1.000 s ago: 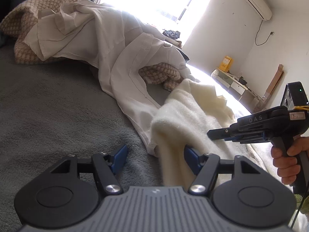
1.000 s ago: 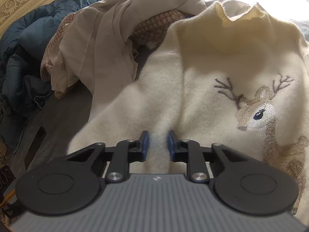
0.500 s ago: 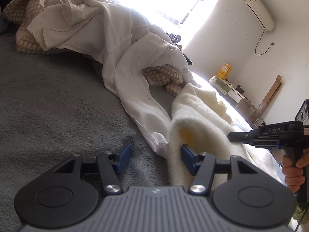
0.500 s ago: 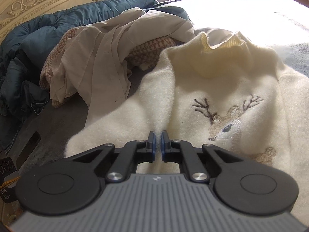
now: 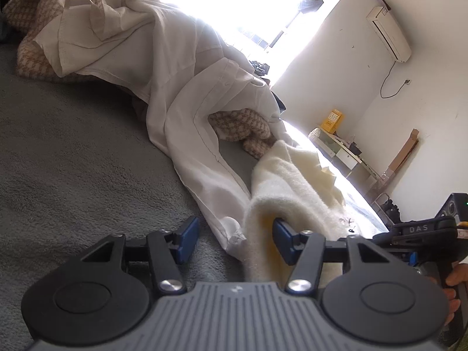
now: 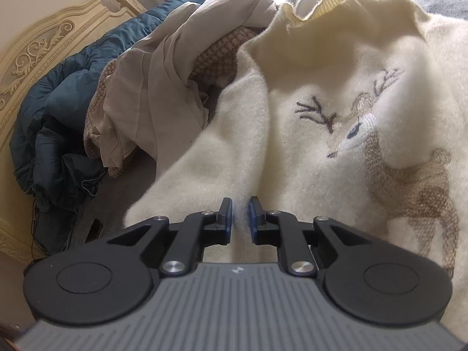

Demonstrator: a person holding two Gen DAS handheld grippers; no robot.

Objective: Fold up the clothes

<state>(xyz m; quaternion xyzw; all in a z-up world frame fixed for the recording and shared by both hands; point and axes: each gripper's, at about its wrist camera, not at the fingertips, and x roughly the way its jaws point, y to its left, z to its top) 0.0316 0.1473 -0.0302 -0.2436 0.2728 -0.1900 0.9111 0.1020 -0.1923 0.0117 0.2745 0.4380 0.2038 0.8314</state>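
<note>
A cream sweater [image 6: 316, 67] with an embroidered deer [image 6: 380, 152] lies spread on the grey bed cover [image 5: 73, 161]. My right gripper [image 6: 240, 207] hovers low over its left side near the sleeve. Its jaws are opening, a narrow gap apart, and the pads press on nothing. In the left wrist view the sweater [image 5: 292, 193] shows as a raised folded edge. My left gripper [image 5: 234, 228] stands open around that edge, and the fold touches only the right pad [image 5: 280, 234]. The right gripper [image 5: 415, 231] appears at the far right, held by a hand [image 5: 456, 275].
A white garment [image 5: 187, 122] trails down beside the sweater, its hem by my left jaws. Under it lies a beige houndstooth garment [image 5: 239, 122]. A blue quilt [image 6: 58, 102] is heaped against the carved headboard [image 6: 44, 38]. A desk [image 5: 336, 146] stands by the far wall.
My left jaws narrowed a little and came closer to the sweater's folded edge. My right jaws shut, then parted again, and the right gripper sank and rolled over the sweater.
</note>
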